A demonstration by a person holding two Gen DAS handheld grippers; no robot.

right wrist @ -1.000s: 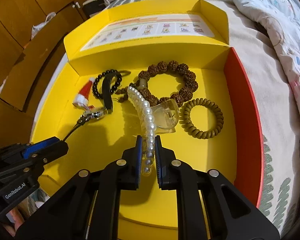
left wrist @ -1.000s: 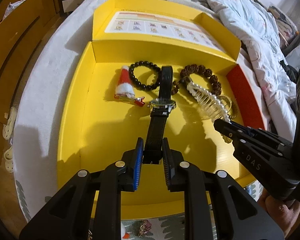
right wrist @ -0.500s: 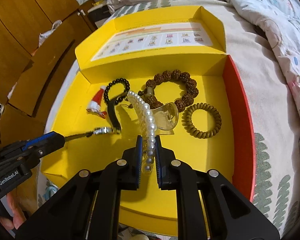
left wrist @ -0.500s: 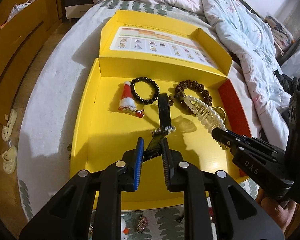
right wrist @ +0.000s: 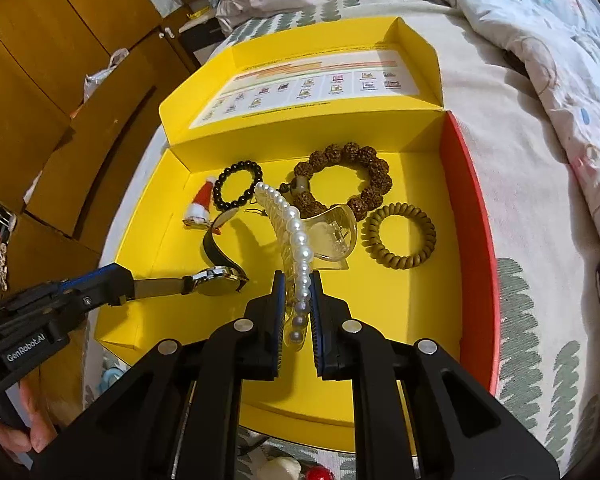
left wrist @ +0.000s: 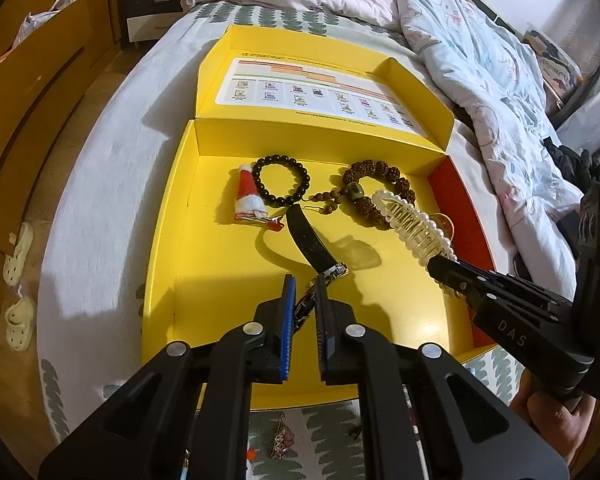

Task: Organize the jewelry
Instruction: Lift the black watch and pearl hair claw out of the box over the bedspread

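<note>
Watch [right wrist: 220, 280]: black strap, silver case, gripped by strap.

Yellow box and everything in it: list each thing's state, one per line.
Yellow box: open, lid folded back.
Left gripper: shut on watch strap.
Right gripper: shut on pearl hair claw.
Black bead bracelet: lying loose.
Brown seed bracelet: lying loose.
Coil hair tie: lying flat.

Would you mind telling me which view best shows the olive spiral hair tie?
The right wrist view: the olive spiral hair tie lies whole and unobstructed on the yellow box floor. In the left wrist view I cannot make it out.
</note>
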